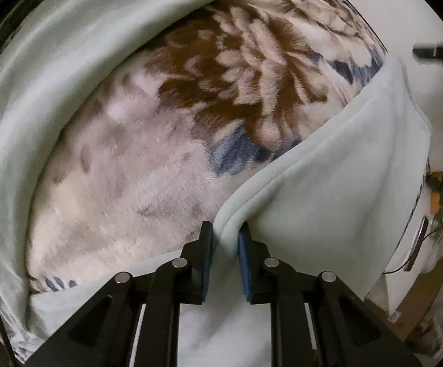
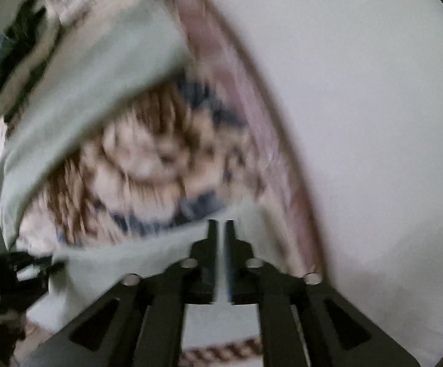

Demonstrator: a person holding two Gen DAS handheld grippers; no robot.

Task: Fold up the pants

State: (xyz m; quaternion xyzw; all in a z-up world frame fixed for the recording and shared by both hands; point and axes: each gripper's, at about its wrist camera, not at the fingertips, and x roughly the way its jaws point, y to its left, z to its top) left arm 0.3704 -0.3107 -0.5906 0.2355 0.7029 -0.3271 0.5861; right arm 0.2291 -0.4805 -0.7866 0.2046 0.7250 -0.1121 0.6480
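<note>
Soft, even, dim-to-moderate light without glare fills both fisheye views, whose edges bow and fall to black, the left wrist view fairly sharp, the right heavily motion-blurred.

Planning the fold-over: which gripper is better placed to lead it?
Left, probably. The left gripper visibly pinches the pants hem in a sharp view; the right gripper looks shut on fabric too, but its view is blurred.
</note>
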